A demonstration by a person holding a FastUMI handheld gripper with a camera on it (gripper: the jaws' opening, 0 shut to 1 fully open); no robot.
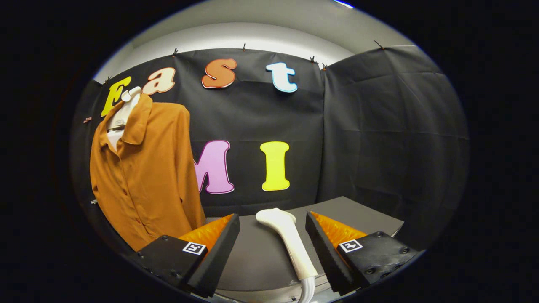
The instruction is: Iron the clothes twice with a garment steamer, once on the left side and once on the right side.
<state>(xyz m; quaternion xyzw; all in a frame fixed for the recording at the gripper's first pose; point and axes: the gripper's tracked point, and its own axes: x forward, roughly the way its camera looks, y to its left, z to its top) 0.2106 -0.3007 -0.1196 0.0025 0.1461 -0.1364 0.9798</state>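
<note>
- Gripper (pixel 273 223) hangs above the grey table (pixel 362 212) with its two fingers spread wide apart, clamped on nothing.
- Both fingers (pixel 219 252) are black wedges with ribbed inner faces and orange backs; each carries a small square black-and-white marker on its base.
- Between the fingers, and nearer the right one, lies the white garment steamer (pixel 288 240) on the table.
- Its rounded head sits about level with the fingertips, pointing away from the camera and slightly to the left.
- Its handle runs back toward the camera, passing just beside the inner face of the right finger; I cannot tell whether it touches that finger.
- At the near end of the handle a pale hose or cord (pixel 307 290) curves down over the table's near edge.
- Neither finger presses on the steamer; the left finger is well apart from it, with bare table showing in the gap.
- Beyond the left finger, off to the left, hangs the orange-brown shirt (pixel 147 172) on a white hanger or bust form (pixel 122 113).
- This shirt is buttoned down the front, its collar open at the top, and its lower hem drops behind the left finger's base.
- Black cloth (pixel 379 126) forms the booth's wall behind the table and shirt.
</note>
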